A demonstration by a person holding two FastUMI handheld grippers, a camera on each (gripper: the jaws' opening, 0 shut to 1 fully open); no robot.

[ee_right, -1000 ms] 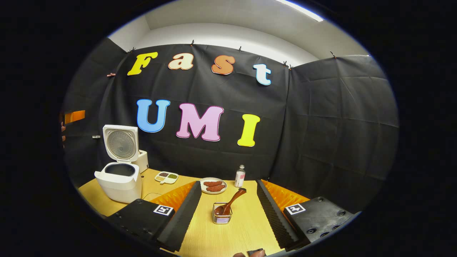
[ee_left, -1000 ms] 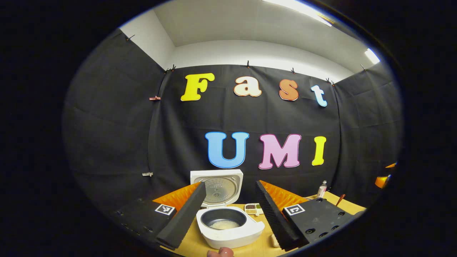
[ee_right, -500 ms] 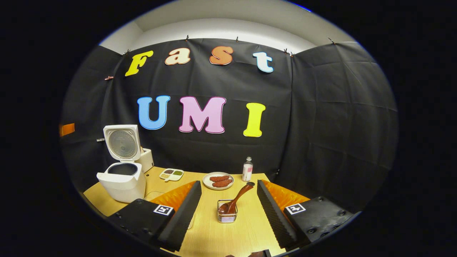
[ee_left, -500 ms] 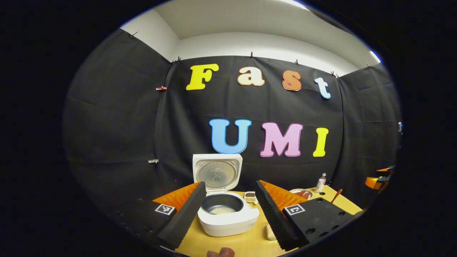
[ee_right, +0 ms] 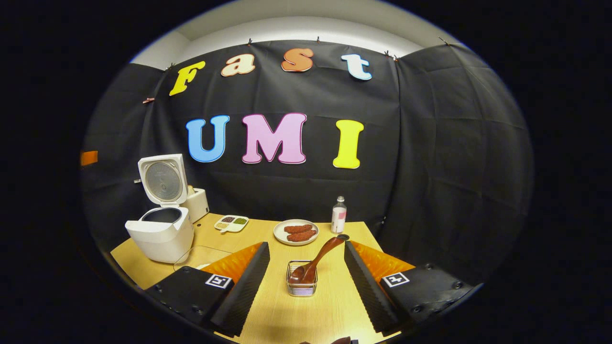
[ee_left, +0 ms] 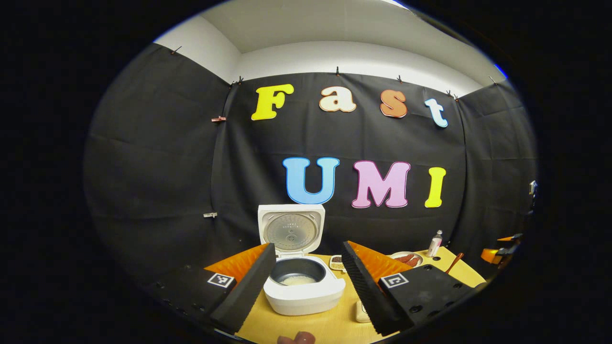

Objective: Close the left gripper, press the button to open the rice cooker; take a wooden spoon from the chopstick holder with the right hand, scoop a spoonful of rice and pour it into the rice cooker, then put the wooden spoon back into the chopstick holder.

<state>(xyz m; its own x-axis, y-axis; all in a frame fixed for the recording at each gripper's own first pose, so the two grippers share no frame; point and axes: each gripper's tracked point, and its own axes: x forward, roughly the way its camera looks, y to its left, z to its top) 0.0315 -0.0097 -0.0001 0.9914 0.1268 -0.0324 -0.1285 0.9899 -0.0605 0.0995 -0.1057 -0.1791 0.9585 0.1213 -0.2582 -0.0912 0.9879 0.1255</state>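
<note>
Black-draped booth, wooden table (ee_right: 334,296): the wooden spoon (ee_right: 315,258) sits in the chopstick holder (ee_right: 301,285) straight ahead between the wide-open, empty right gripper (ee_right: 306,286) fingers, handle leaning up and right. The left gripper (ee_left: 306,286), open and empty, faces the open rice cooker (ee_left: 303,291).

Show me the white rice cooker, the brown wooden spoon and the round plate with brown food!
white rice cooker (ee_left: 303,298): left gripper view, front wall.
brown wooden spoon (ee_right: 319,256): right gripper view, mid handle.
round plate with brown food (ee_right: 279,233): right gripper view, left rim.
</note>
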